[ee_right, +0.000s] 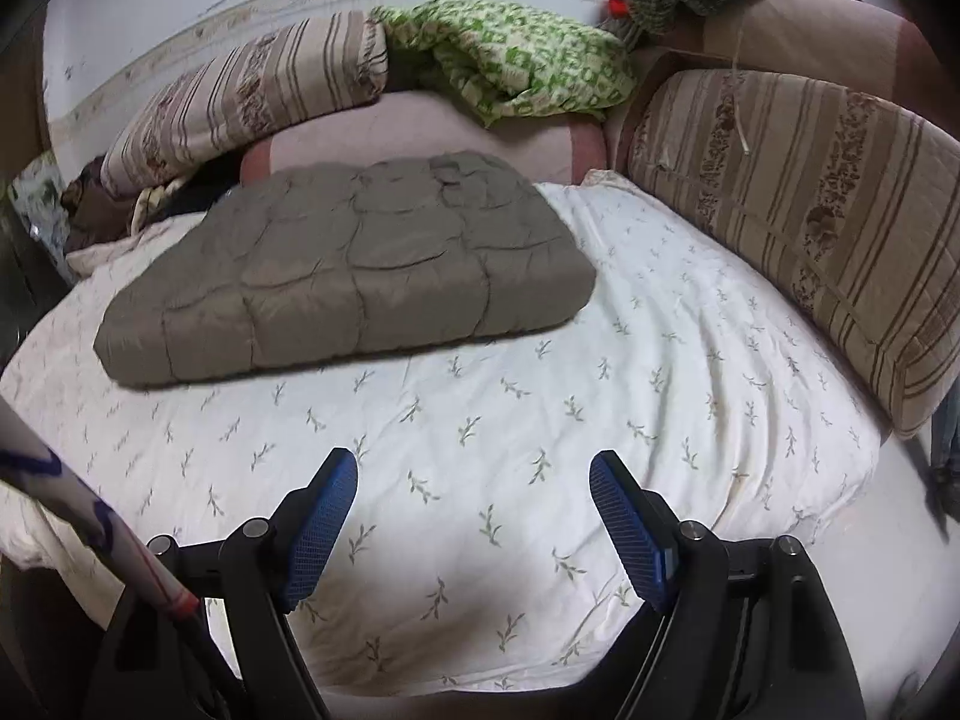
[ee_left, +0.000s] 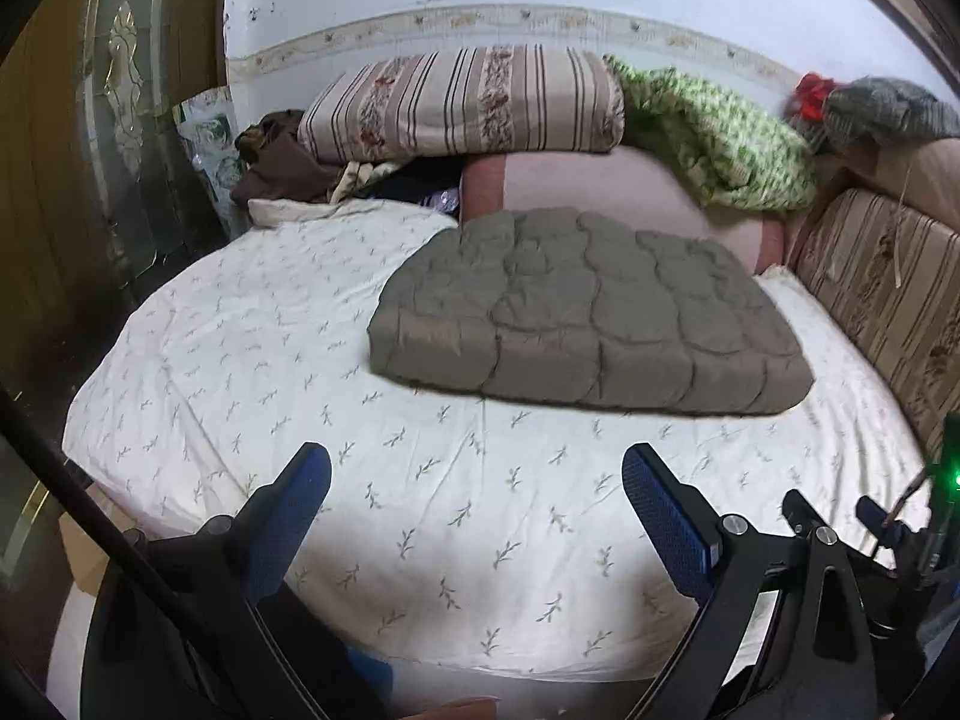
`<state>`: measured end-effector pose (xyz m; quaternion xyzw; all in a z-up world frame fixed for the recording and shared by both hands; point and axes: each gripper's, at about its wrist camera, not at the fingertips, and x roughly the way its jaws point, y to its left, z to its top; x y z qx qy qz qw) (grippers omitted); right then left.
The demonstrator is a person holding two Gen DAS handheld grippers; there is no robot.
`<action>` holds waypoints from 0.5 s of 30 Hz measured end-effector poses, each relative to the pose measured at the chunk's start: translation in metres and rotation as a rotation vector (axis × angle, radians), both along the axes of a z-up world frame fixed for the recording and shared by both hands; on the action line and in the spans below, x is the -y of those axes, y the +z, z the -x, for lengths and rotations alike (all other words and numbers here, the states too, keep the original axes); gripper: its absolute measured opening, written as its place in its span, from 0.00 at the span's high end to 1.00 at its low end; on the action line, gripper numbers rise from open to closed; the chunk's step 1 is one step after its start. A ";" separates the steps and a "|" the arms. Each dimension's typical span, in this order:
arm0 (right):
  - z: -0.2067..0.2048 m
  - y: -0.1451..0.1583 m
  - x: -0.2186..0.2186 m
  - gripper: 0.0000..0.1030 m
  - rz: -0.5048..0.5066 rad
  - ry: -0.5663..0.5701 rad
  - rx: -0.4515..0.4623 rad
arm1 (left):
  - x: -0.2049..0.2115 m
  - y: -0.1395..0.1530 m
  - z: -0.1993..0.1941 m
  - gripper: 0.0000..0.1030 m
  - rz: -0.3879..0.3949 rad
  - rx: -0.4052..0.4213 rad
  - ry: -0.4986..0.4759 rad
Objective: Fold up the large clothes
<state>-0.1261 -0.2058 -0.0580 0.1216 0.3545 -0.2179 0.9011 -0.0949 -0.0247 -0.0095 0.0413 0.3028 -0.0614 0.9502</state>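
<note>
Quilted garment: grey-brown. Bed sheet: white, green sprig print. Rolled bedding: beige, brown stripes, floral bands. Blanket: green-white check. Claw pads: blue.

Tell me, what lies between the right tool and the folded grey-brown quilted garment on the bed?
Only bare bedsheet, white with small leaf sprigs. In the right wrist view nothing lies between the open right tool and the quilted garment.

folded grey quilted garment, bed sheet, hand-held gripper spread
</note>
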 end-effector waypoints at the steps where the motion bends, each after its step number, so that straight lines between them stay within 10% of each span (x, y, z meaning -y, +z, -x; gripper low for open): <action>1: -0.001 -0.001 -0.002 0.19 0.006 0.006 -0.001 | 0.001 -0.003 -0.002 0.06 -0.006 -0.008 0.008; 15: -0.022 -0.022 -0.020 0.18 0.068 0.048 -0.096 | -0.003 -0.048 -0.032 0.06 -0.033 -0.170 0.024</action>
